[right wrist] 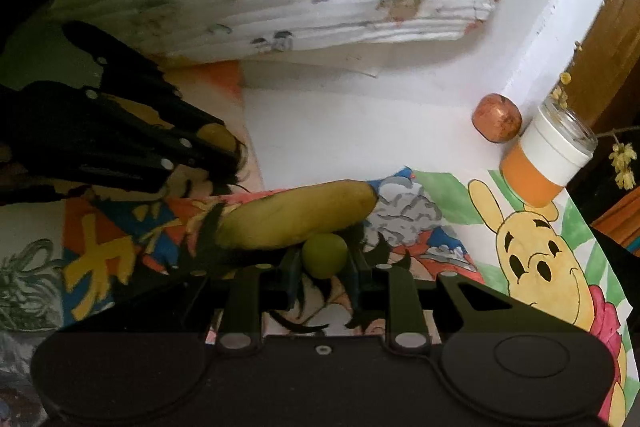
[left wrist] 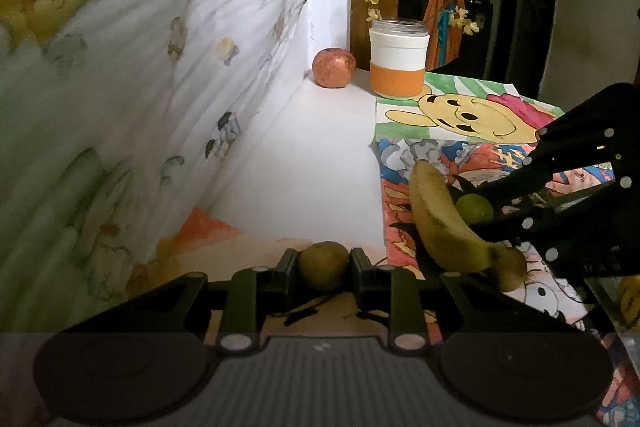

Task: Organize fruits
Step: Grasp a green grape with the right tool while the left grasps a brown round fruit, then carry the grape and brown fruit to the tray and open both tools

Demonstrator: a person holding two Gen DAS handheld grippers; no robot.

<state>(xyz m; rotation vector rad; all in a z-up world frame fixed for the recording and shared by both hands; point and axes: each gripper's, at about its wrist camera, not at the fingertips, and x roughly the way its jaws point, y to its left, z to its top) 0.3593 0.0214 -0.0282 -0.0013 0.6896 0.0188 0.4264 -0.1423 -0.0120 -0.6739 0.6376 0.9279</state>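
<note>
My right gripper (right wrist: 324, 263) fingers are clenched on the little green fruit (right wrist: 324, 254), which touches the near side of the banana (right wrist: 298, 215). My left gripper (left wrist: 324, 267) fingers squeeze a brownish fruit (left wrist: 323, 265) just beside the banana's stem end, and the banana's long side lies across my right fingers.

Home bedroom, cartoon-print bedding (left wrist: 120, 87), children's drawings (right wrist: 532, 259), jar (left wrist: 398, 59) on ledge

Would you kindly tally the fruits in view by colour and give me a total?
Red: 1, the apple beside the cup.
Yellow: 1, the banana on the drawings.
Green: 1, the small round fruit in the right claw.
Brownish-green: 1, the fruit in the left claw.
Total: 4
</note>
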